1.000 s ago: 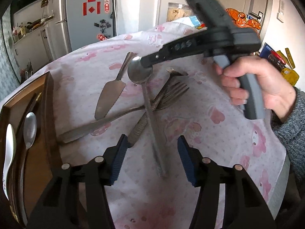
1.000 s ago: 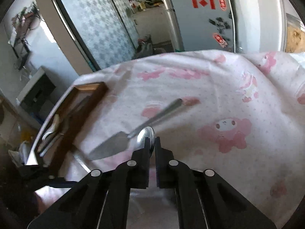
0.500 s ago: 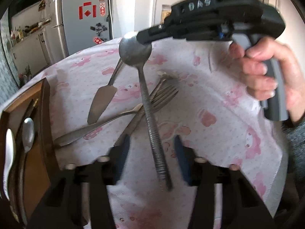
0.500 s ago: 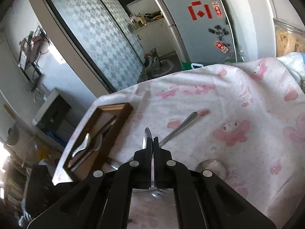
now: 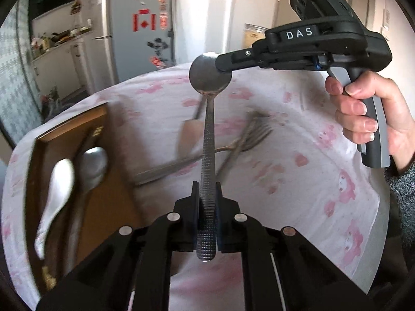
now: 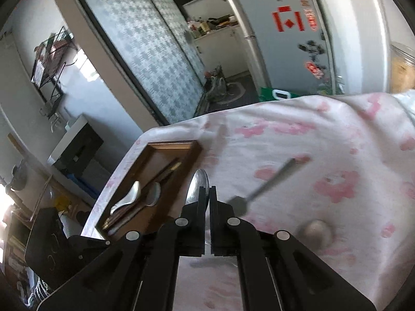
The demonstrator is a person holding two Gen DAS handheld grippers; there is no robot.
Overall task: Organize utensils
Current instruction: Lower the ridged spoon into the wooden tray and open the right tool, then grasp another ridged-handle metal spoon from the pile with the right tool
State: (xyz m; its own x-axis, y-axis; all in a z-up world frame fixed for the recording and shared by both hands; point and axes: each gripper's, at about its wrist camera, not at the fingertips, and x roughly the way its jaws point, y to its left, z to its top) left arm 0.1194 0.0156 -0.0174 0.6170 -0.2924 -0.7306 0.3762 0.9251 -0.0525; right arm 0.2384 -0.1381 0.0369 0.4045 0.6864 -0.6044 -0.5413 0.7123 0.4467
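A metal spoon (image 5: 208, 153) with a textured handle hangs in the air over the pink-patterned tablecloth, held at both ends. My left gripper (image 5: 207, 194) is closing on the handle's lower end, and its pads press the handle. My right gripper (image 5: 220, 63), held by a hand (image 5: 363, 114), is shut on the rim of the bowl. In the right wrist view the bowl (image 6: 195, 186) sticks up between the shut fingertips of the right gripper (image 6: 208, 194). A brown wooden tray (image 5: 70, 127) lies at the left, also seen as the tray (image 6: 171, 146) in the right wrist view.
The tray holds a white spoon (image 5: 55, 189), a metal spoon (image 5: 92, 163) and a dark-handled piece. On the cloth lie a cake server (image 5: 188, 134) and crossed forks (image 5: 249, 134). A fridge (image 5: 137, 26) and kitchen cabinets stand behind the table.
My right gripper lifted the spoon off the cloth by its bowl. My left gripper, open a second ago, came up and closed on the handle. Both grippers rose.
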